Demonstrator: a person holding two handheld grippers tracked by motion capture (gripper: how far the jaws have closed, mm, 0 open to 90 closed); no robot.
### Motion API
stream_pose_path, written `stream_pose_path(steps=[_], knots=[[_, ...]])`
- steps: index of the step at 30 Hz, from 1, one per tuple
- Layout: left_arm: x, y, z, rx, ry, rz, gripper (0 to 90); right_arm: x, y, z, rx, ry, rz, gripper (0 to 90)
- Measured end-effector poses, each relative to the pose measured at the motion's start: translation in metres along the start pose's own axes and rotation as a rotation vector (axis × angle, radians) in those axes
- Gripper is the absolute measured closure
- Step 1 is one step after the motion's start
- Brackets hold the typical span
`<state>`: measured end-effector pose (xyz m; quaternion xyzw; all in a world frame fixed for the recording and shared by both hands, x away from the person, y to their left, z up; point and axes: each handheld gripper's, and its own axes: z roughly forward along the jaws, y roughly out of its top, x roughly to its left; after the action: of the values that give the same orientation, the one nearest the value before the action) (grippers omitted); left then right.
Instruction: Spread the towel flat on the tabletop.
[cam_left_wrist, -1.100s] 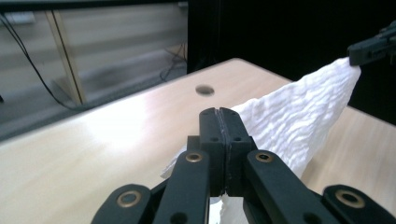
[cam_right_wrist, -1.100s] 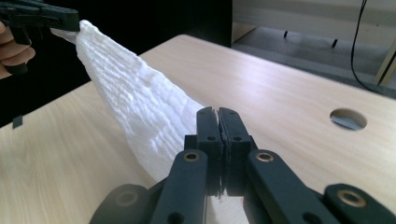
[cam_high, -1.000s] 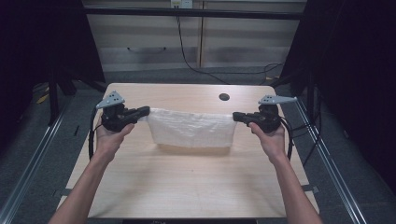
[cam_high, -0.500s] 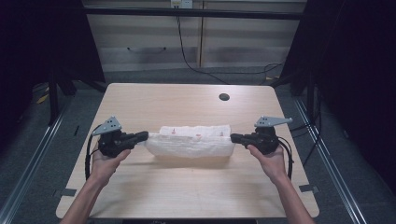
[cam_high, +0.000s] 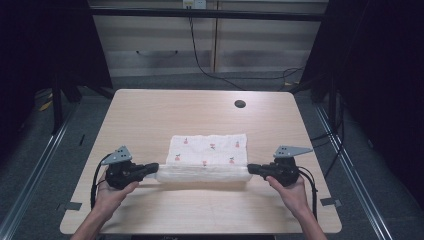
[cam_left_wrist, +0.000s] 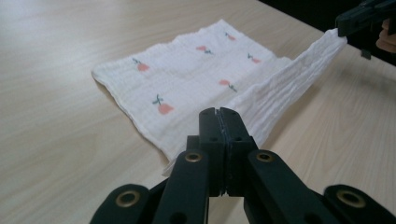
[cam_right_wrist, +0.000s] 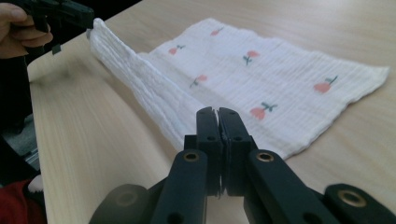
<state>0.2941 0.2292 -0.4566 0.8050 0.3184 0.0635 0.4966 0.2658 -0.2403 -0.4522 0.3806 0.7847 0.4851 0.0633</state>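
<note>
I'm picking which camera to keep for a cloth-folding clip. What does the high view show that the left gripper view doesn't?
High view: the whole table with its dark hole, both hands and the cabinets behind. Left gripper view: the left tongs close up, jaws shut on a cloth corner, and the crinkled weave. Both: the white cloth with red prints, its near edge lifted taut between the left and right tongs.

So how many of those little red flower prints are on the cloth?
6, all on the flat part of the cloth: a far row of three and a near row of three. The bunched, lifted near edge may hide more.
</note>
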Motion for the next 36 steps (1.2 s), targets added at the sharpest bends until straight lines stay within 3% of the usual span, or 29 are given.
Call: stream_pose_path(steps=[9,13,18,21,24,27,29,36], knots=[[-0.013,-0.023,0.001,0.096,-0.054,0.009,87.5,0.011,-0.024,0.008,0.097,0.019,-0.01,86.2],[-0.016,-0.031,-0.005,0.096,-0.068,0.005,84.0,0.017,-0.033,0.008,0.124,0.042,0.0,80.0],[-0.01,-0.018,-0.007,0.054,-0.055,-0.005,77.8,0.021,-0.029,0.003,0.109,0.04,-0.006,74.7],[0.002,-0.005,0.006,0.05,-0.036,-0.011,75.4,0.015,-0.018,0.006,0.099,0.019,-0.017,73.0],[0.015,0.002,0.027,0.038,-0.013,-0.045,73.9,0.005,-0.008,0.018,0.096,0.009,-0.017,73.1],[0.027,0.005,0.048,0.065,-0.014,-0.098,71.3,-0.004,0.0,0.035,0.098,0.003,-0.027,73.4],[0.029,0.008,0.06,0.111,-0.003,-0.072,71.6,-0.01,0.003,0.047,0.113,0.002,-0.02,73.4],[0.026,0.003,0.082,0.181,0.017,-0.017,70.9,-0.023,0.007,0.077,0.176,-0.035,-0.018,72.5]])
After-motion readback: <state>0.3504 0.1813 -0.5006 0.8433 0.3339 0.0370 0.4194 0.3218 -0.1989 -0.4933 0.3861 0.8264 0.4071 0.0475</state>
